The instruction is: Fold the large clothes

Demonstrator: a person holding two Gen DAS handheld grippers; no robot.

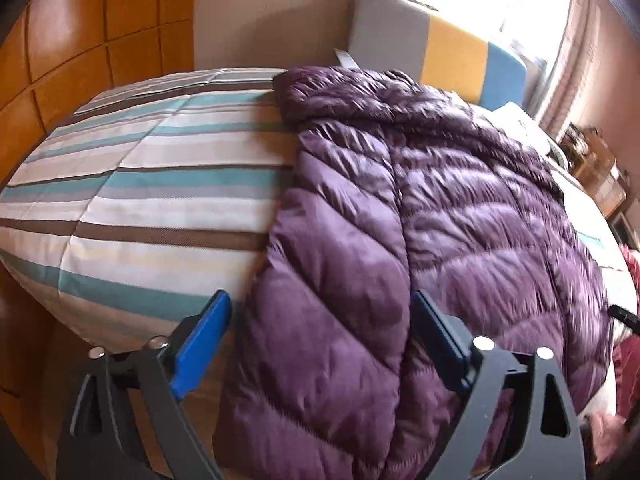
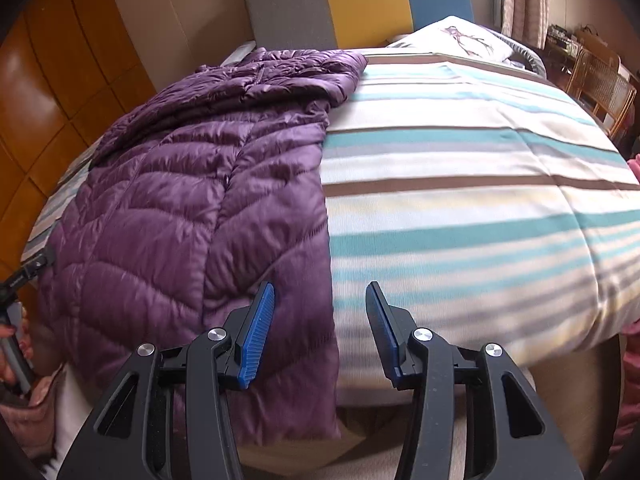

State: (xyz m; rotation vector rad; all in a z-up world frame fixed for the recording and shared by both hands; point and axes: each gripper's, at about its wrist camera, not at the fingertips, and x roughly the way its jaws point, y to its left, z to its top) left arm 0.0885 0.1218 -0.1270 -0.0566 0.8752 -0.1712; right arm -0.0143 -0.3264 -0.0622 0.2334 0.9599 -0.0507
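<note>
One purple puffer jacket (image 1: 420, 208) (image 2: 192, 200). One striped duvet (image 1: 160, 200) (image 2: 480, 200). One pillow (image 2: 452, 38). One tricolour headboard (image 1: 436, 44) (image 2: 360, 0). One wicker chair (image 2: 600, 84). Two grippers: left gripper (image 1: 320, 340), right gripper (image 2: 320, 332).

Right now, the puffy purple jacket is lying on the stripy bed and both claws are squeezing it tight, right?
Not quite. The puffy purple quilted jacket does lie on the striped bedspread, but neither claw squeezes it. The left wrist view shows the left claw open around its hem; the right wrist view shows the right claw open too.
</note>
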